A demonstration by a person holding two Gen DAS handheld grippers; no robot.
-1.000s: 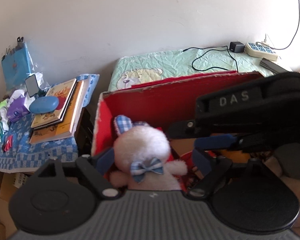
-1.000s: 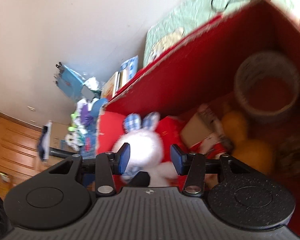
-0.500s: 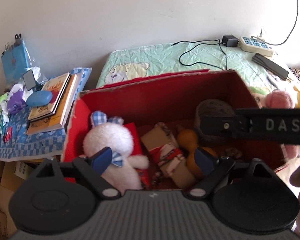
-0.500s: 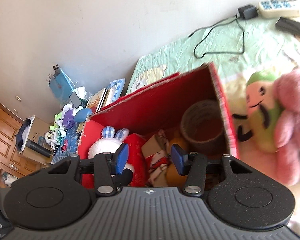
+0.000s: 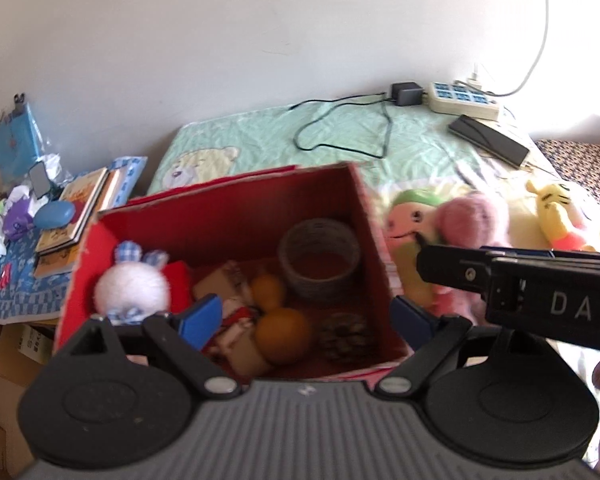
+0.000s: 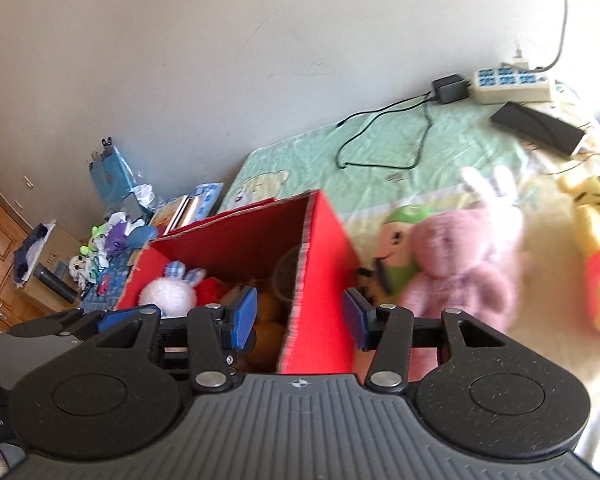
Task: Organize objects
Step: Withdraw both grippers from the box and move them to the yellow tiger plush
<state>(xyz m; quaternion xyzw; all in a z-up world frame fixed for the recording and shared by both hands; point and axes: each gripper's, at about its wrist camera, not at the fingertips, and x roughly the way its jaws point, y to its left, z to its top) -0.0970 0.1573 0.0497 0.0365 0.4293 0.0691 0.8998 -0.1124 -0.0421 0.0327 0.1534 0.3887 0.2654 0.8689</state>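
- Above the red box (image 5: 236, 216) on the bed, the left gripper (image 5: 306, 318) is held with fingers apart and empty — the white rabbit (image 5: 132, 286) already lies inside.
- Beside the box, the pink bear (image 6: 460, 264) is faced by the right gripper (image 6: 300, 314), fingers spread, nothing held.
- Judged next: the bear is to be straddled, then clamped — softly.

A white power strip (image 5: 463, 97) is lying at the far right of the green bedsheet (image 5: 340, 140), with a black adapter (image 5: 407, 93) touching its left end and a thin black cable (image 5: 340, 128) looping toward the near side. A dark flat bar (image 5: 488, 141) is resting just near of the strip. Books (image 5: 80, 208) are sitting stacked on the blue checked cloth (image 5: 16, 292) at the left, and a blue bag (image 5: 14, 144) is leaning against the wall (image 5: 220, 40).
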